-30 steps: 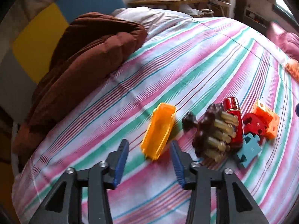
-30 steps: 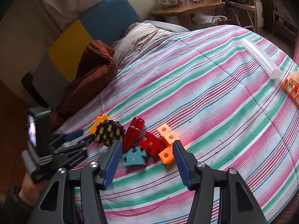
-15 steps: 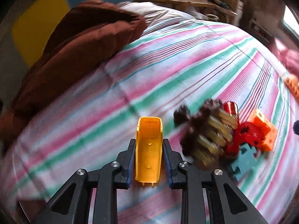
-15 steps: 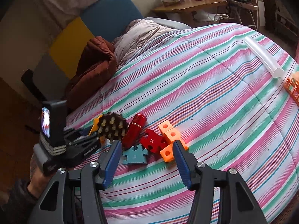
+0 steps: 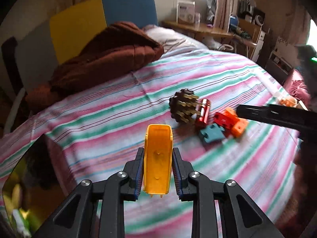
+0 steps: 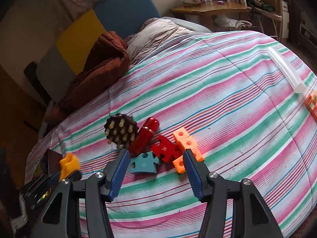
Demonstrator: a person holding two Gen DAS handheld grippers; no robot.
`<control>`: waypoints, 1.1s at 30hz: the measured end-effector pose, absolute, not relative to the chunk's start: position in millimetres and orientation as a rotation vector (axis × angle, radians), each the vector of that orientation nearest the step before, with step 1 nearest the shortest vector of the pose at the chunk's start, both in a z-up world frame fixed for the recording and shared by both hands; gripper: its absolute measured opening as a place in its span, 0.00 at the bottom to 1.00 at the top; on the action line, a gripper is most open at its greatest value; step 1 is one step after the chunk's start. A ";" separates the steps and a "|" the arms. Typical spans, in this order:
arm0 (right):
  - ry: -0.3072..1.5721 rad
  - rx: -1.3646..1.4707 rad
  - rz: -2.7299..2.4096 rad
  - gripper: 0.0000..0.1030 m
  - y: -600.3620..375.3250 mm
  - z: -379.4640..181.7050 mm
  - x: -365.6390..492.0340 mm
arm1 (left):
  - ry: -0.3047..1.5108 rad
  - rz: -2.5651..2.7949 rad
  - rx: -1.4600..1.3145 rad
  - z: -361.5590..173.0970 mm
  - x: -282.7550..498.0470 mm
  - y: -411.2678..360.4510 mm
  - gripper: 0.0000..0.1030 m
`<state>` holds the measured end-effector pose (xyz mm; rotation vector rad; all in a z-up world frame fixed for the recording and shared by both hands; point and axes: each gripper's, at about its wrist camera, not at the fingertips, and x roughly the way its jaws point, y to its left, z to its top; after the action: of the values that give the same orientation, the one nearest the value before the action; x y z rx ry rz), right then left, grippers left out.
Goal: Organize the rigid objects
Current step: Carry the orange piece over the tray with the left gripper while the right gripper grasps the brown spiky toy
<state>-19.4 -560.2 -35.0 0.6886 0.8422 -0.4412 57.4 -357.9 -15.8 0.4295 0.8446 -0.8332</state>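
Observation:
My left gripper (image 5: pixel 157 154) is shut on a yellow-orange plastic trough piece (image 5: pixel 158 158), held above the striped bedspread (image 5: pixel 198 75); the same piece (image 6: pixel 68 165) shows at the lower left of the right wrist view. On the bed lie a brown spiked massage ball (image 6: pixel 120 130), a red lipstick-like tube (image 6: pixel 145 134), a teal puzzle piece (image 6: pixel 143 163), a red puzzle piece (image 6: pixel 165 148) and orange cubes (image 6: pixel 186 144). My right gripper (image 6: pixel 155 158) hangs open just above the puzzle pieces, with nothing pressed between its pads.
A brown blanket (image 5: pixel 103 59) and a grey pillow (image 6: pixel 158 33) lie at the bed's head. A clear tube (image 6: pixel 285 69) and an orange tray (image 6: pixel 312 105) sit at the far right. A wooden desk (image 6: pixel 210 10) stands beyond the bed.
My left gripper closed on the yellow-orange piece, lifted it off the bed and pulled back to the left, away from the pile. The right gripper stayed put.

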 end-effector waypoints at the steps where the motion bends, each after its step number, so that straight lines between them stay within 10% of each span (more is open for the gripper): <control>1: 0.845 0.686 -0.437 0.55 -559.0 -35.5 -18.2 | 0.837 -0.829 0.426 -13.0 51.8 -352.9 0.26; 33: 0.897 0.451 -0.363 0.55 -514.5 -53.8 3.6 | 0.786 -0.553 0.148 20.3 16.6 -112.7 0.26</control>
<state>3.6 -514.5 -53.8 0.4512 0.8971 -0.3626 16.6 -112.7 20.3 0.1479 0.7855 -0.5531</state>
